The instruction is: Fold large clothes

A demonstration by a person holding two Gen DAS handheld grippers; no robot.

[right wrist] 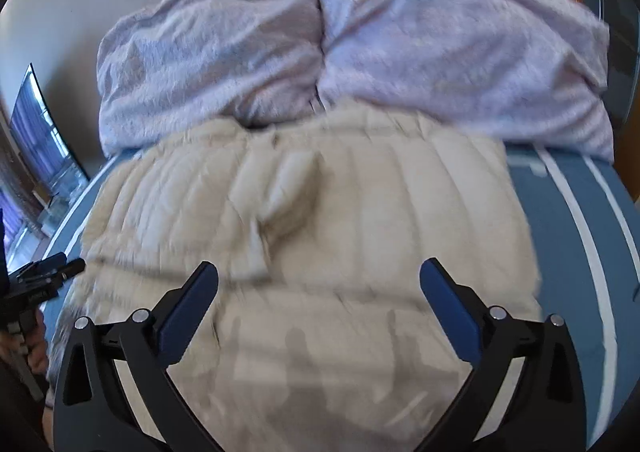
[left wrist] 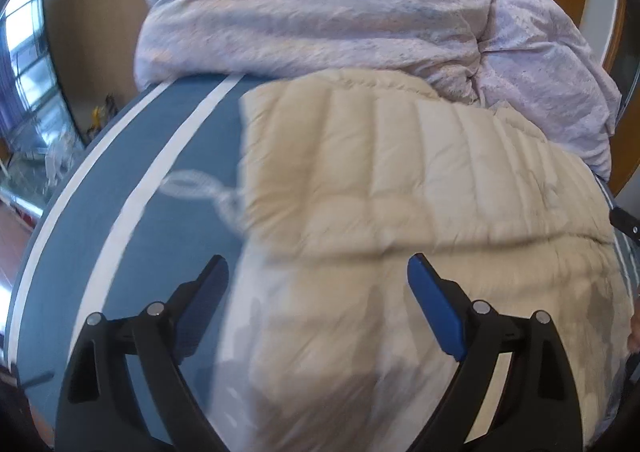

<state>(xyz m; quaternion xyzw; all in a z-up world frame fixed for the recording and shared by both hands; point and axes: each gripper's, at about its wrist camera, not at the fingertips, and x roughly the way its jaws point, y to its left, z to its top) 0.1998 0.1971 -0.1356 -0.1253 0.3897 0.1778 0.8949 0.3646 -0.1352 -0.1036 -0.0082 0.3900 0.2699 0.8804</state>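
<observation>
One cream quilted jacket (left wrist: 400, 192) lies flat on the blue bed sheet (left wrist: 192, 148), which carries two white stripes on each side. Its long axis runs from the near edge of the bed toward one lilac duvet (left wrist: 320, 8), which is bunched at the far end and touches the jacket's far edge. The quilting seams run the same way. There are two tongs: the left tongs (left wrist: 318, 276) and the right tongs (right wrist: 319, 280) both stand spread wide above the jacket's near part, gripping nothing.
</observation>
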